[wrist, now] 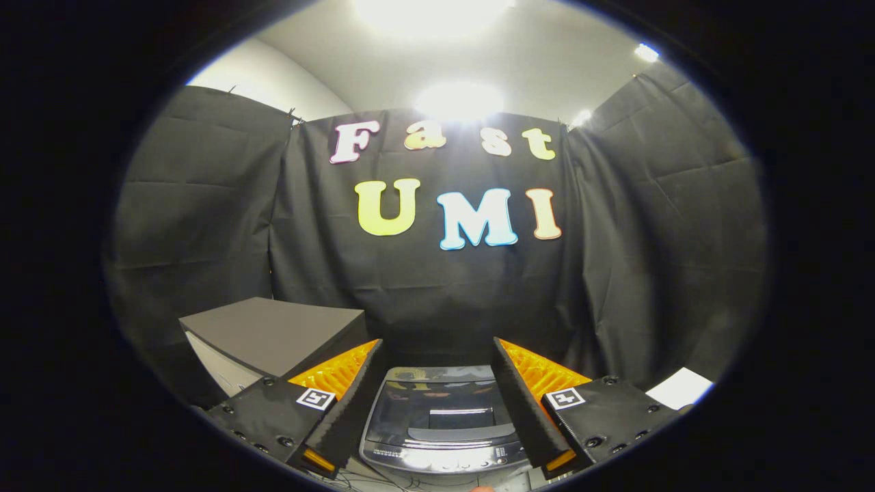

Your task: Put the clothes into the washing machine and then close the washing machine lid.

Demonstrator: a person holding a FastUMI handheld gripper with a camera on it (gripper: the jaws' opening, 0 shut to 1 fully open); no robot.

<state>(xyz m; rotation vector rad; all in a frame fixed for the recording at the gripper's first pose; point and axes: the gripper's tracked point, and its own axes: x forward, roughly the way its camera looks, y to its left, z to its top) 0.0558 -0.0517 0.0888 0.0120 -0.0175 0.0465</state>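
Observation:
A small grey top-loading washing machine (443, 424) stands below and just ahead of my gripper (437, 359), seen between the two fingers. Its dark glass lid (437, 403) lies flat and closed, with a shiny control panel along the near edge. My gripper hangs above it, open wide, with nothing between the fingers (348, 410). No clothes can be made out from here.
A grey box-like cabinet (273, 335) with a flat dark top stands to the left of the machine. A white sheet (680, 387) lies off to the right. Black cloth walls close the booth behind and on both sides. Bright ceiling lamps glare overhead.

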